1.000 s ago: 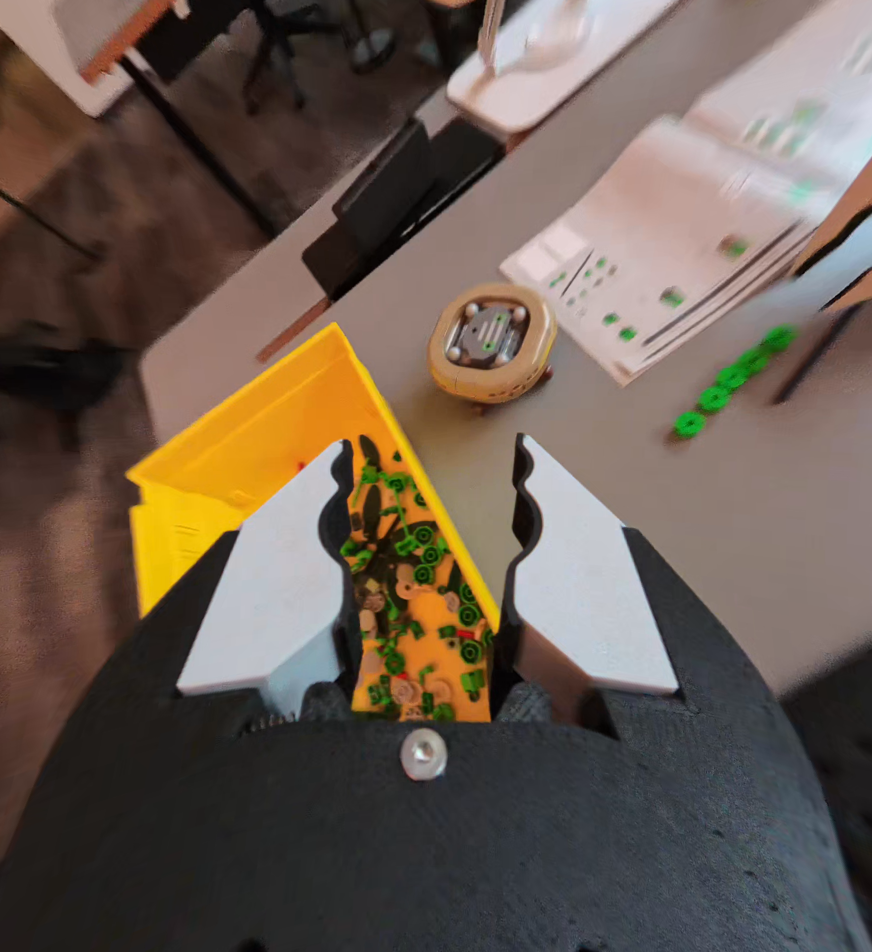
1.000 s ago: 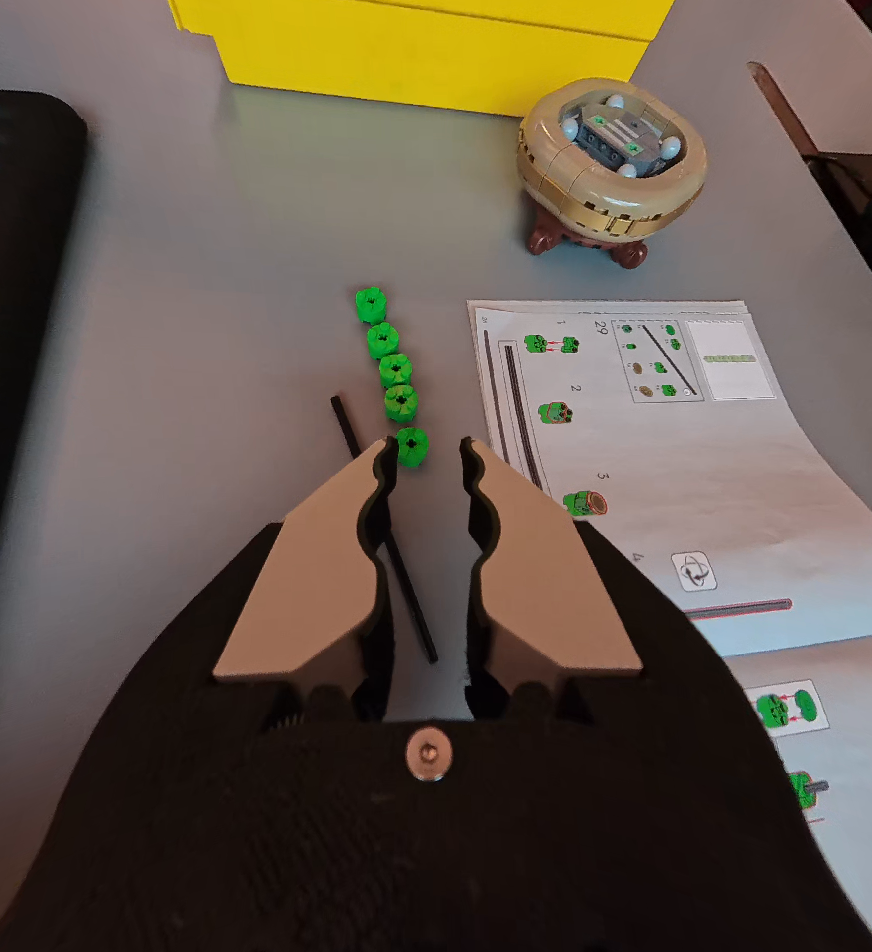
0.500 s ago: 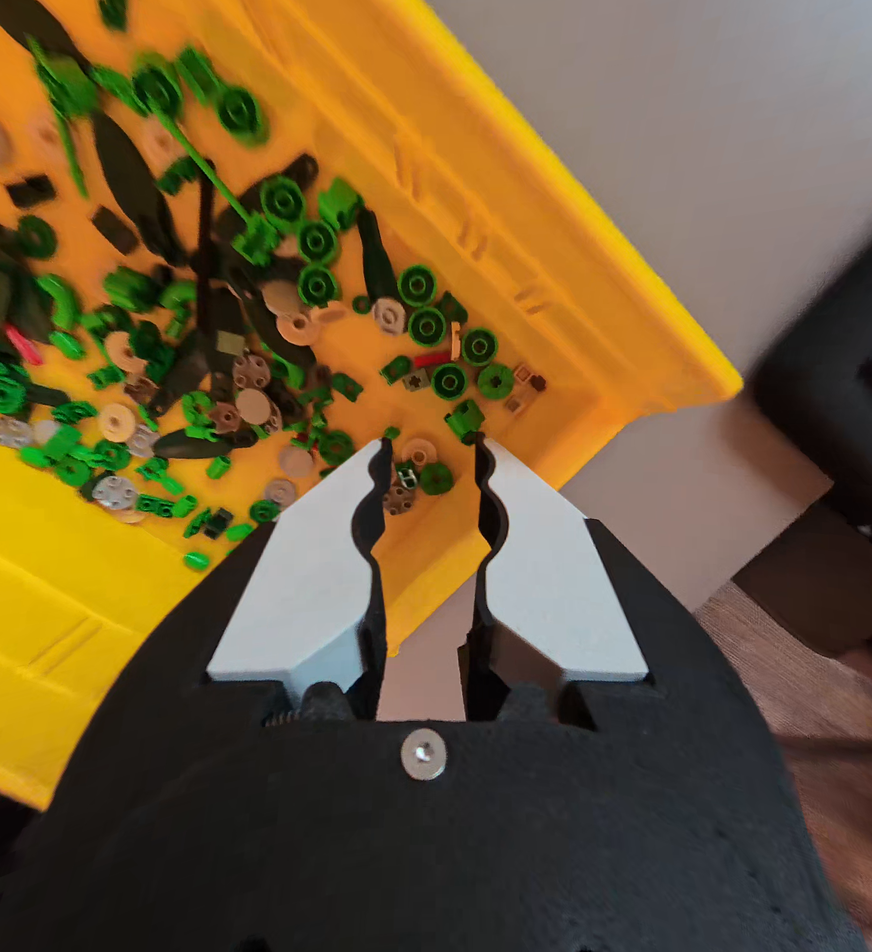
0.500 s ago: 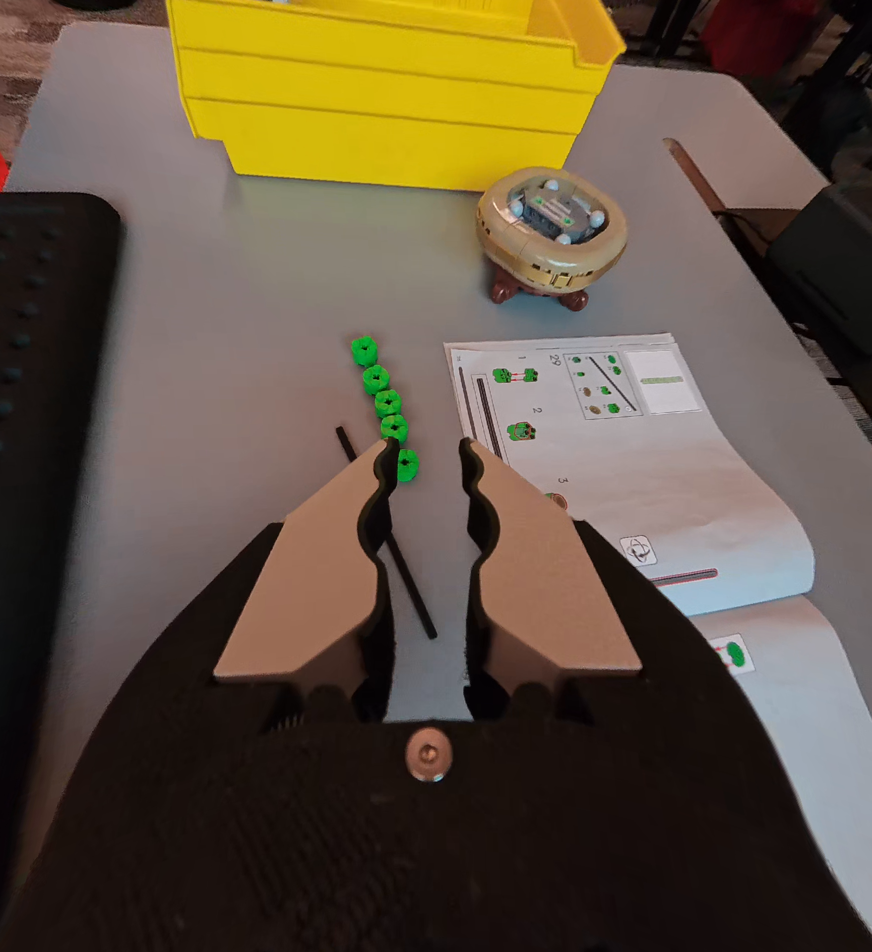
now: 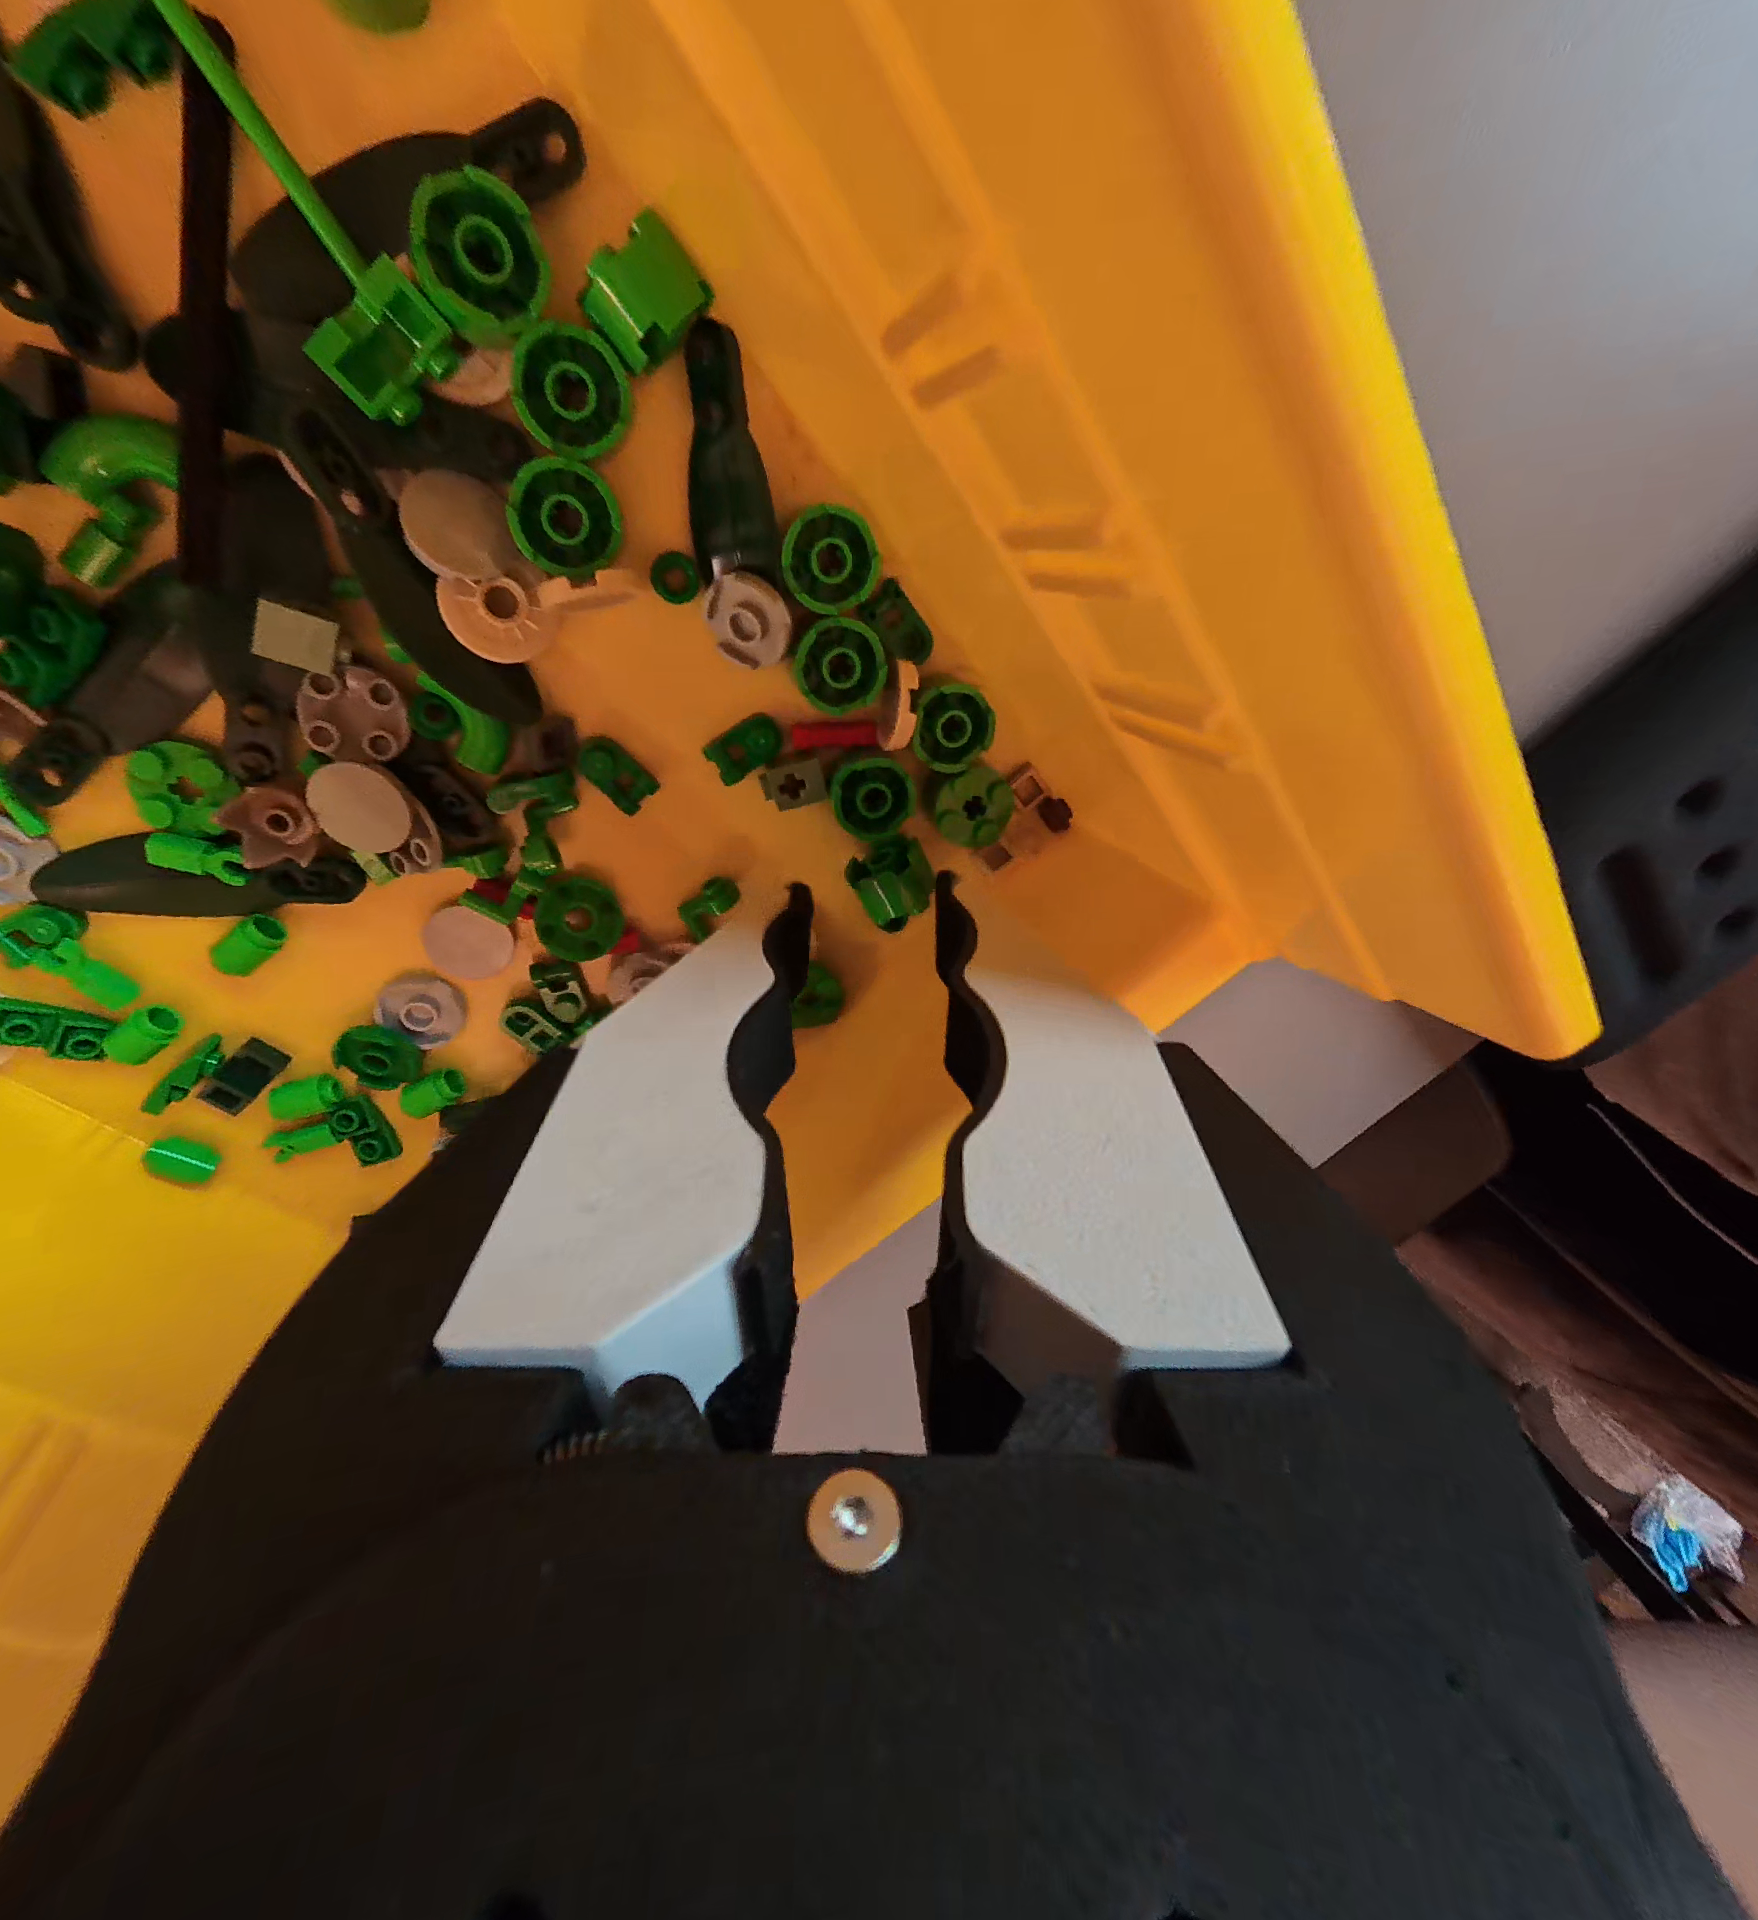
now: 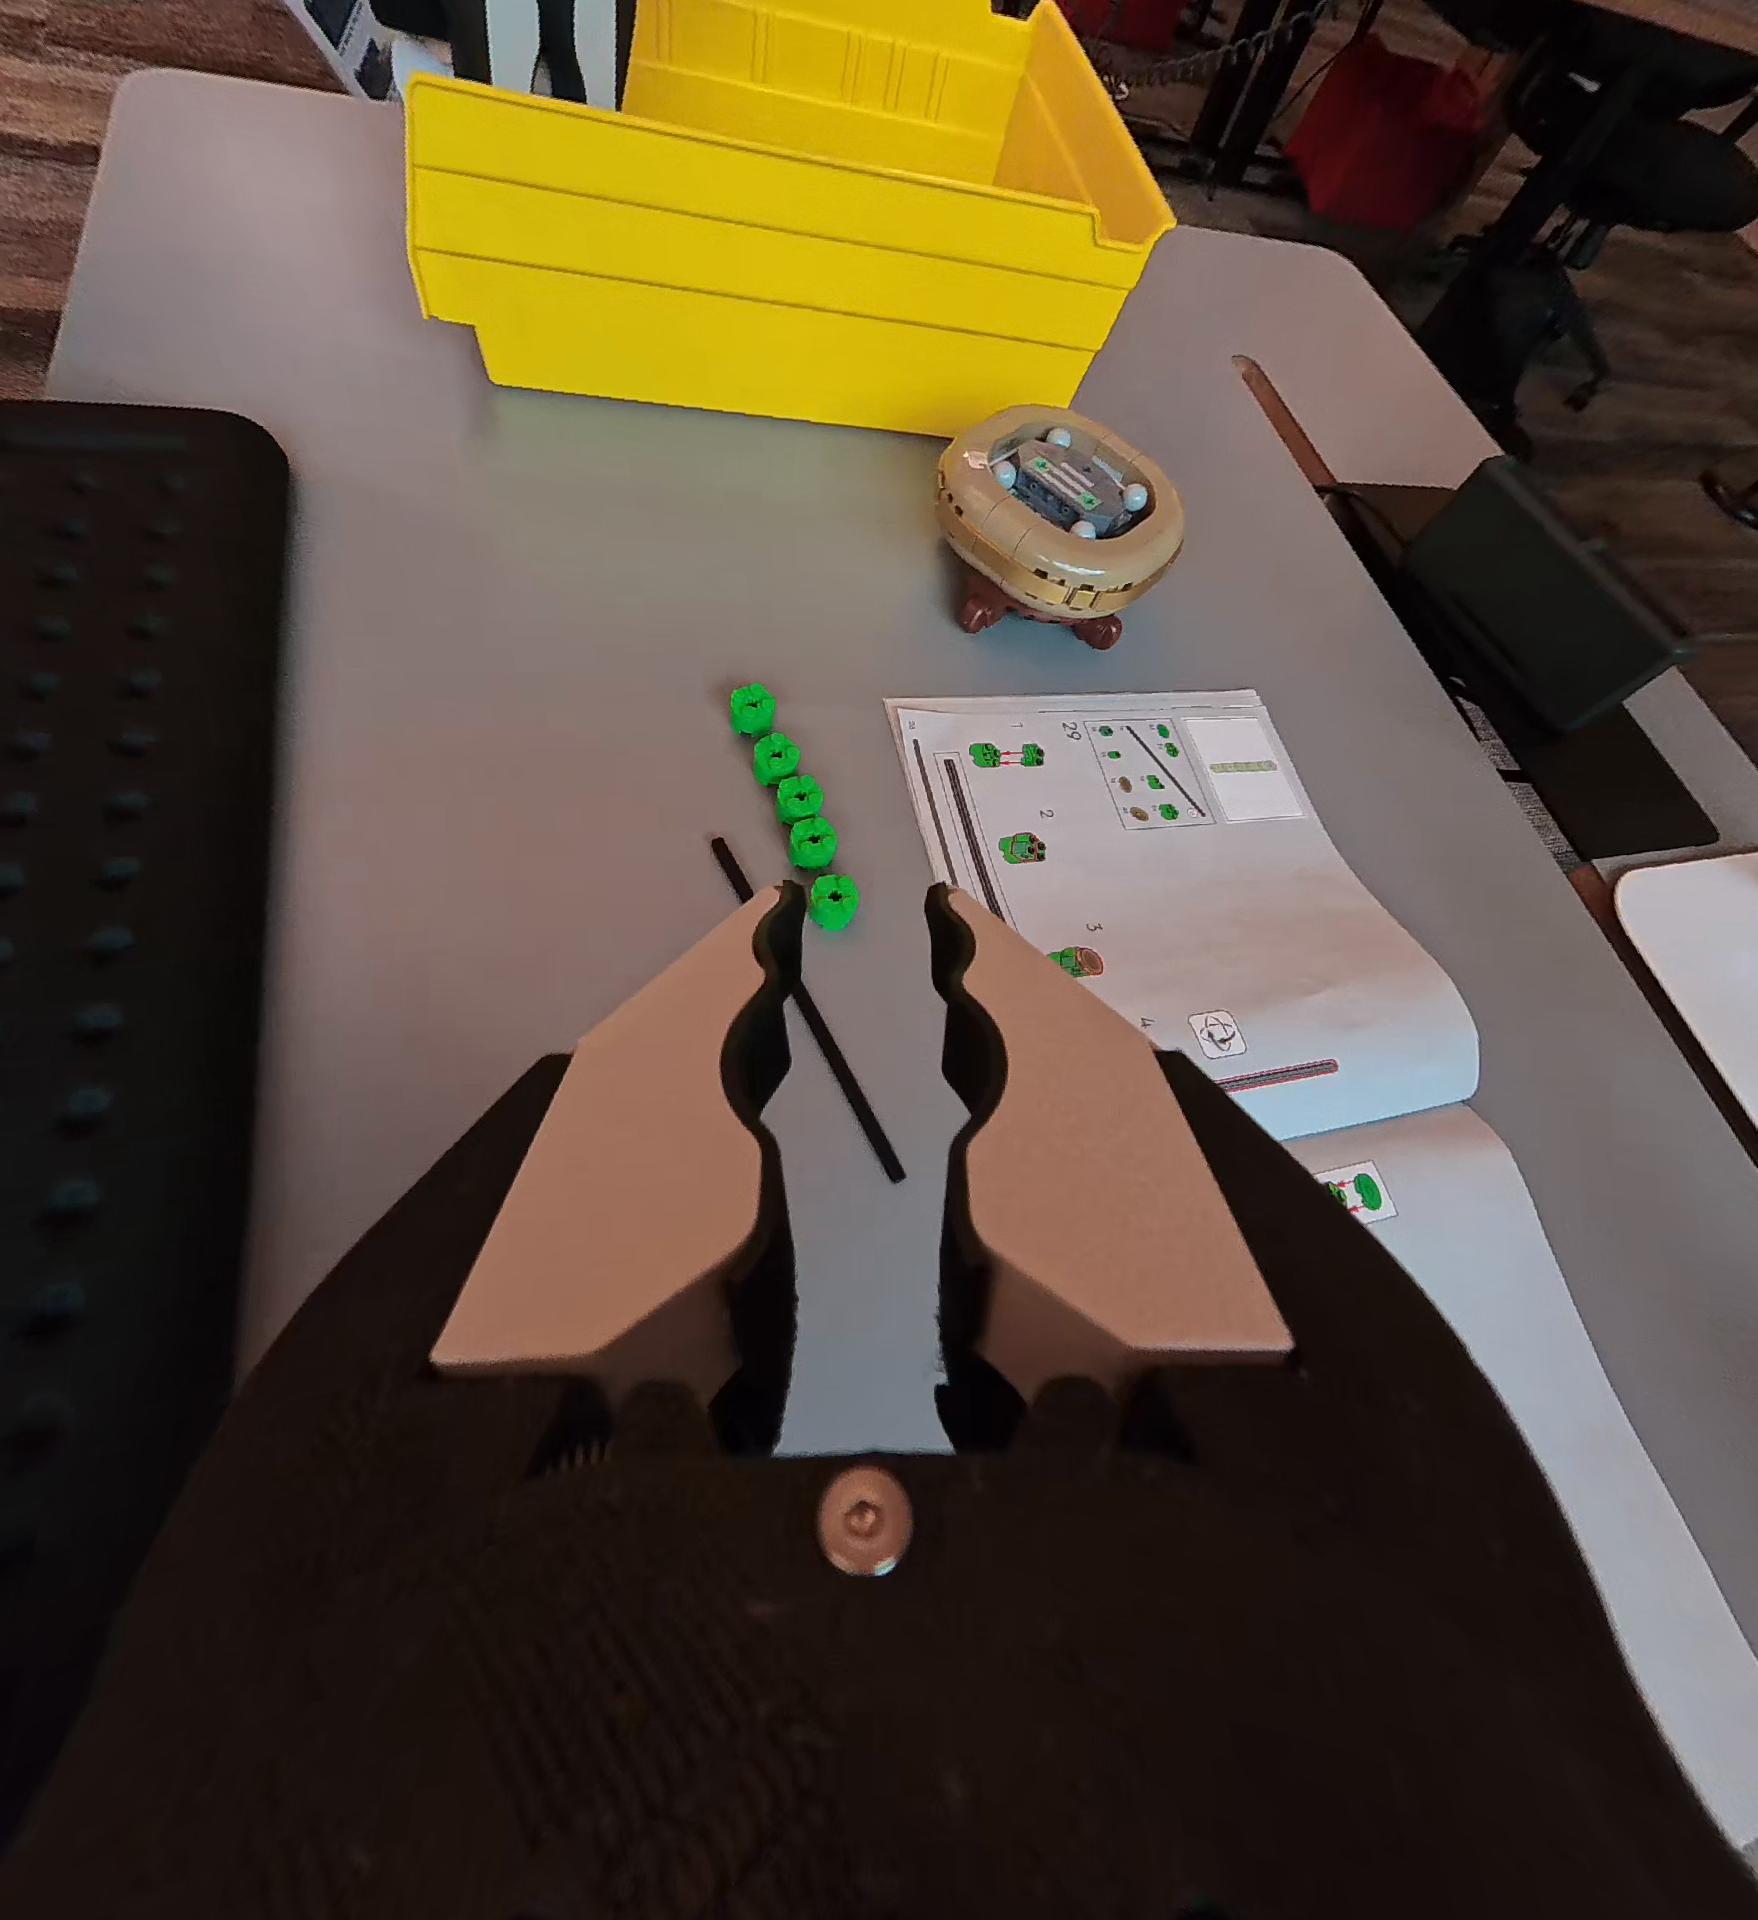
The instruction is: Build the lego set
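My left gripper is open and empty, reaching into the yellow bin. Its tips hover just short of a small green brick, with several loose green, black and tan pieces beyond. My right gripper is open and empty above the grey table. Just beyond its left fingertip lies a row of green round bricks. A thin black axle lies on the table between the fingers. The tan pot build stands farther off, beside the yellow bin.
The open instruction booklet lies right of the right gripper. A black studded mat covers the table's left side. A white tray sits at the right edge. Chairs and floor lie beyond the table. My hands' fingertips stand some 35 cm from each other. About 20 cm separates my right fingertips from the tan pot build.
My left gripper swung from over the table down into the bin and closed in on the pieces, its jaws narrower than a second ago. My right gripper drew back and up, showing more of the table.
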A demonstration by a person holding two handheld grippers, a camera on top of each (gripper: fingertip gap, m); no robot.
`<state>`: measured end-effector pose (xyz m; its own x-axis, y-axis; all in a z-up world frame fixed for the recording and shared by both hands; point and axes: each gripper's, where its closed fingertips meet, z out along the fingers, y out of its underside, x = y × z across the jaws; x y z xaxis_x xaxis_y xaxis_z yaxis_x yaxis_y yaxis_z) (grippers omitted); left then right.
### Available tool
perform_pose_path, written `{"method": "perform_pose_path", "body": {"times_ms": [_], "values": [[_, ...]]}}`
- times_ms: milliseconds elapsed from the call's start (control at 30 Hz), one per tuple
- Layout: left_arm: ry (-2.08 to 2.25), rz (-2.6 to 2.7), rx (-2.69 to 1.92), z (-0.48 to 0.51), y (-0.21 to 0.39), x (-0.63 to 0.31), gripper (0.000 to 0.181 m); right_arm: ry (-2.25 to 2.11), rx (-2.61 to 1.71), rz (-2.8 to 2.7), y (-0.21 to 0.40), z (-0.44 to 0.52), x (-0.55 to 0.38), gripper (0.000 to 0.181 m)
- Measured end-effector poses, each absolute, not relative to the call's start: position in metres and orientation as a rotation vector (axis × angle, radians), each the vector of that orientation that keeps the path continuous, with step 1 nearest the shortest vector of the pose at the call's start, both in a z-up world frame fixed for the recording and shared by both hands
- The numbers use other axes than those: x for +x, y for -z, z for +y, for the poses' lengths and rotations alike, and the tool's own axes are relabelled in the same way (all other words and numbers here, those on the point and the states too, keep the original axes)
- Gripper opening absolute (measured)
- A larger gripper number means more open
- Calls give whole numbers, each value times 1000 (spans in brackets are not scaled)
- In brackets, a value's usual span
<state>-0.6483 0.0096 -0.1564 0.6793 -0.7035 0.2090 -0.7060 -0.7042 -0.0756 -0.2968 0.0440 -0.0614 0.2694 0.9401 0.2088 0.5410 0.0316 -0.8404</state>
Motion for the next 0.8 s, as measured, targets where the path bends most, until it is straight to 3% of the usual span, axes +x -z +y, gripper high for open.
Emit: {"method": "perform_pose_path", "body": {"times_ms": [467,667,800], "values": [[-335,-1217,3024,18,153,-656,13,-501,-1611,-1408,59,35,-294,23],[-295,-1342,3520,43,83,-656,13,-512,-1570,-1381,58,25,-297,23],[-578,-1934,3665,27,14,-592,13,-550,-1412,-1380,31,9,-327,23]]}}
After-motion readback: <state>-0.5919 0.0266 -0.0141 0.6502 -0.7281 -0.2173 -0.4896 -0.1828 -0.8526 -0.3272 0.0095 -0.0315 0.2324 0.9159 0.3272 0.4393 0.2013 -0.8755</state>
